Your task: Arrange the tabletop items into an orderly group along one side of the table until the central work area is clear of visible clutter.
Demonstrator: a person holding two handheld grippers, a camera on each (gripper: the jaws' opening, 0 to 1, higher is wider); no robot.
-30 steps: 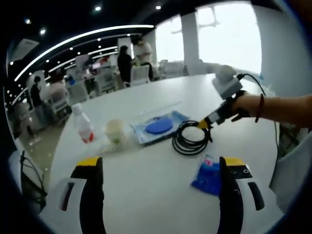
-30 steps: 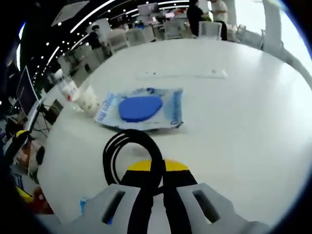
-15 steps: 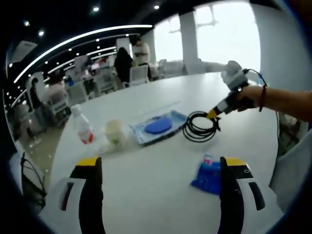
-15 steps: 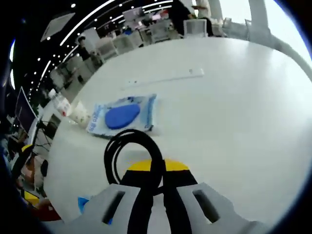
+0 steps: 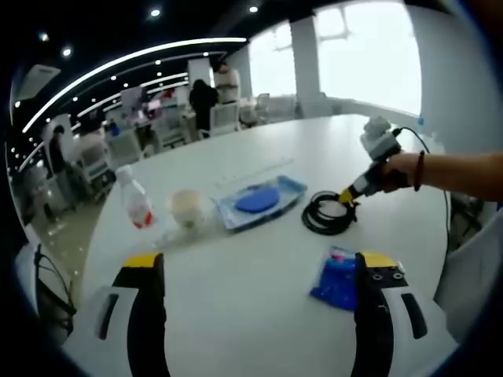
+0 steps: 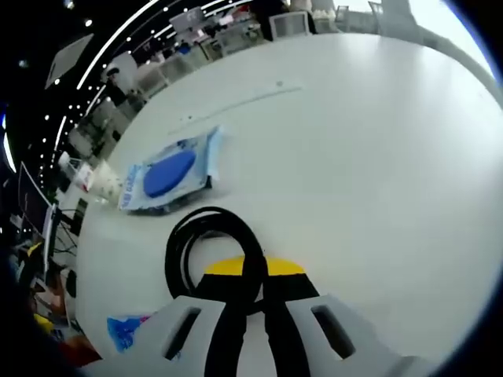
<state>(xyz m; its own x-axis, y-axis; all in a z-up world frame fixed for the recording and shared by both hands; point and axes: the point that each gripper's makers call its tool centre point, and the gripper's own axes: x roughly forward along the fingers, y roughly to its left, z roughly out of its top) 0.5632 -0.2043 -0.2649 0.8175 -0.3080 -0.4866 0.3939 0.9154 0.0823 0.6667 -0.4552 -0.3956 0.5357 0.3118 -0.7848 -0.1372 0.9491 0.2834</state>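
Right gripper (image 6: 250,294) pinched tight on the black cable coil (image 6: 206,250), loops hanging just ahead of its tips. In the left gripper view, same coil (image 5: 328,214) down near the white table (image 5: 236,275), just to the right of the blue pad packet (image 5: 259,201). Packet's long side running left to right, toward the coil. Left gripper (image 5: 255,294) wide open, holding nothing, low and well back from the packet. Right hand far nearer, so likely its job to set the coil down beside the packet. Counted: one coil, one blue pad packet, one small blue wrapper (image 5: 336,276), one paper cup (image 5: 187,209), one bottle (image 5: 135,198).
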